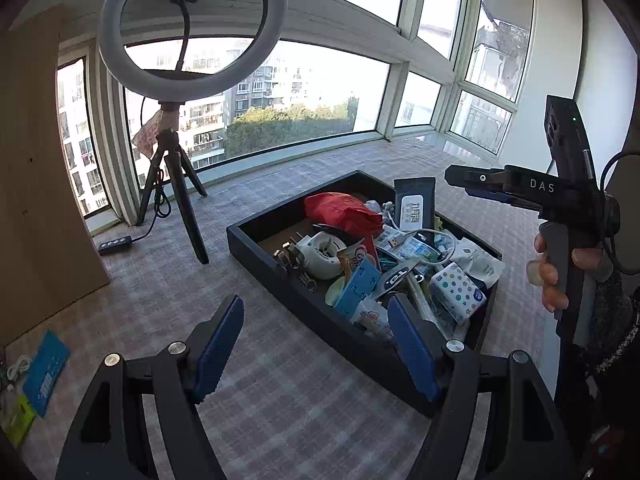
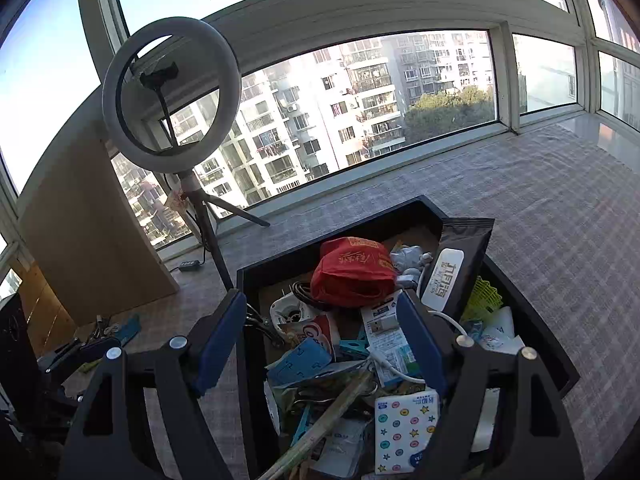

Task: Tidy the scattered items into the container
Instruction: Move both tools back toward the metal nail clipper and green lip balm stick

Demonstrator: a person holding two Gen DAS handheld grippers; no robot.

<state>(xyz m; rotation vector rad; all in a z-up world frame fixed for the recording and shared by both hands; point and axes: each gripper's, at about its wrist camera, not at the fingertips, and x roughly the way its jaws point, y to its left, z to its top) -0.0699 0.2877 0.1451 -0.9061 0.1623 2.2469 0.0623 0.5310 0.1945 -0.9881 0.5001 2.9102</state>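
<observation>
Black rectangular tray (image 1: 256,252) on checked-cloth worktop (image 1: 280,400), heaped w/ red pouch (image 2: 352,276), star-print tissue pack (image 2: 404,432) etc. Both hand-held grippers, left (image 1: 316,348) & right (image 2: 320,340), released, empty. Left over: blue flat pack (image 1: 46,372) & white cable (image 1: 18,366), well apart from tray. Task approx. nearly done.

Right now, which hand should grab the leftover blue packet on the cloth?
Left, probably. The blue packet lies at the left gripper's side, fingers open and empty. The right gripper hangs over the full tray.
</observation>
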